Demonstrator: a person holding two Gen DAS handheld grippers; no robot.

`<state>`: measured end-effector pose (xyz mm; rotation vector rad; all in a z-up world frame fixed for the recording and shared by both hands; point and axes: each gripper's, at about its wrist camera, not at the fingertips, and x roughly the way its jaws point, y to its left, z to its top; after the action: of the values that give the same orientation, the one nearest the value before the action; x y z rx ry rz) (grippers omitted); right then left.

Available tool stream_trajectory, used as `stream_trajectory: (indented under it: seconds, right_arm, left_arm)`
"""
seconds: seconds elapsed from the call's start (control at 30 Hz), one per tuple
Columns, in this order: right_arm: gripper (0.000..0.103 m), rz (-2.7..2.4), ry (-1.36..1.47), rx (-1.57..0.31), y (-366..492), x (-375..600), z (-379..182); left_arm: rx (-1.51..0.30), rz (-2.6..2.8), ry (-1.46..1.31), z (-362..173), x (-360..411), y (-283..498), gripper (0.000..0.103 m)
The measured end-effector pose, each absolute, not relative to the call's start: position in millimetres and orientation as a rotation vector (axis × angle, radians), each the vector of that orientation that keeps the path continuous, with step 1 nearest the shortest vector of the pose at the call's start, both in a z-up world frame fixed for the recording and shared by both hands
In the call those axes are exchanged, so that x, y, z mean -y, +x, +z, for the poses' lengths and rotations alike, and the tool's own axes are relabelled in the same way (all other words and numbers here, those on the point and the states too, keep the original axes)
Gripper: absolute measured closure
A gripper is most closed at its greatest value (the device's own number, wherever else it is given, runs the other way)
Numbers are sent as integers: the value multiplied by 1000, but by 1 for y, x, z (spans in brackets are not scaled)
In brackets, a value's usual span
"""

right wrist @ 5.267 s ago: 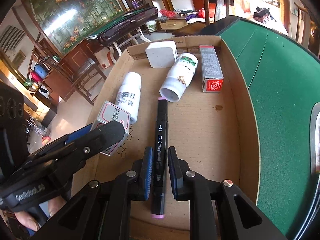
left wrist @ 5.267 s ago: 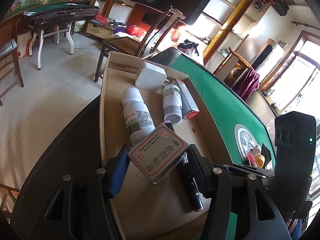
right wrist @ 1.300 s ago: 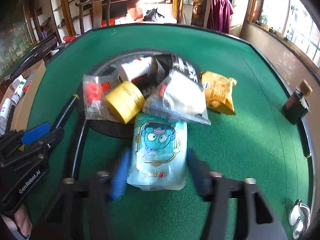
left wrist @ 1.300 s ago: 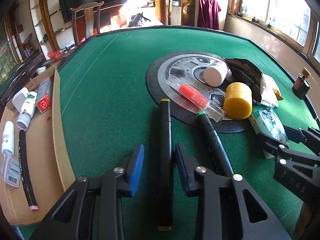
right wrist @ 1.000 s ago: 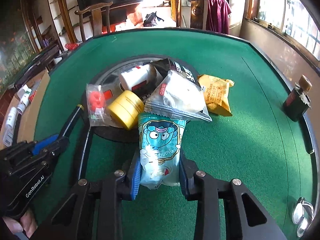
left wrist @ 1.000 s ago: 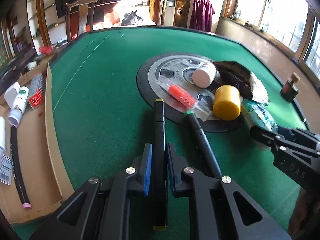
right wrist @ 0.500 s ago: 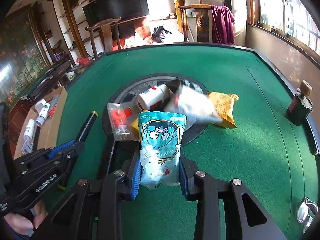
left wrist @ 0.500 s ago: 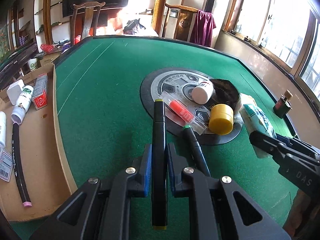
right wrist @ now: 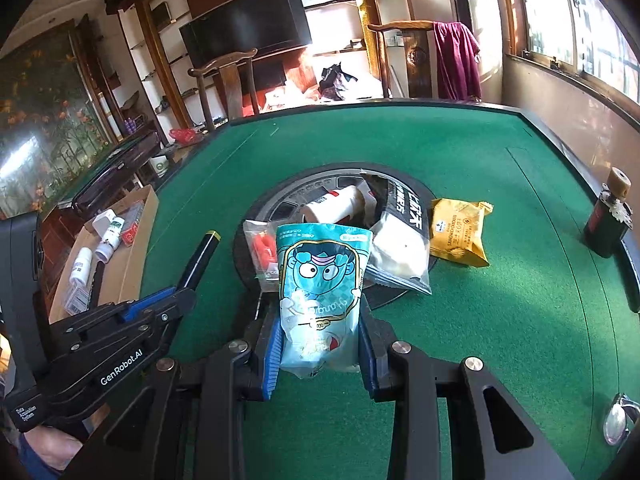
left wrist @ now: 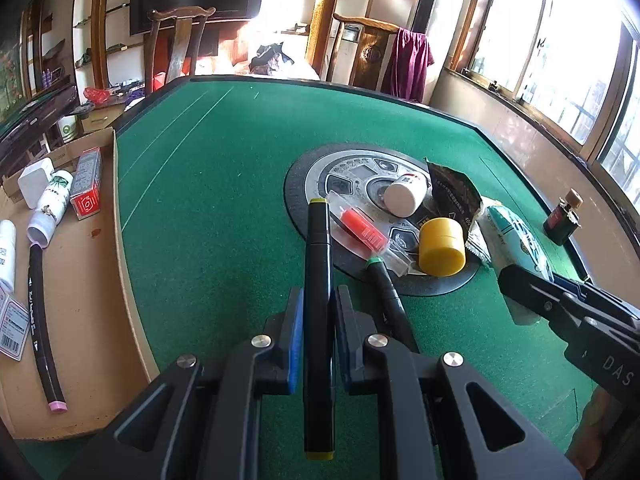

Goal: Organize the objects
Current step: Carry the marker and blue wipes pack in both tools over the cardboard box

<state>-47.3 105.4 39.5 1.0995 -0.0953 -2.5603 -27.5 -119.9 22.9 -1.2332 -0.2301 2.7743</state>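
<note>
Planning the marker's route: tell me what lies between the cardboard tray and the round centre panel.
Only bare green felt separates the cardboard tray from the round centre panel; the left wrist view shows it best.

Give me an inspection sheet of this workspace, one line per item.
Surface: green felt table with round grey centre panel.
Job's things: black yellow-capped marker; teal cartoon snack bag; cardboard box holding bottles and a marker.
Clutter: yellow round jar, orange snack packet, dark glass bottle.
Grippers: left hand-held gripper shut on marker; right hand-held gripper shut on bag.
Cables: nothing seen.
Surroundings: wooden chairs, television, windows.
</note>
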Motion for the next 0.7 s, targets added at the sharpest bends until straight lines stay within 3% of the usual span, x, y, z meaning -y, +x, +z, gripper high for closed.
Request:
stream_trajectory:
  seconds: [0.7]
  right_arm:
    - [68, -2518, 1089, 127, -32, -83, 43]
  left_arm:
    - [310, 2815, -1161, 39, 141, 8, 89]
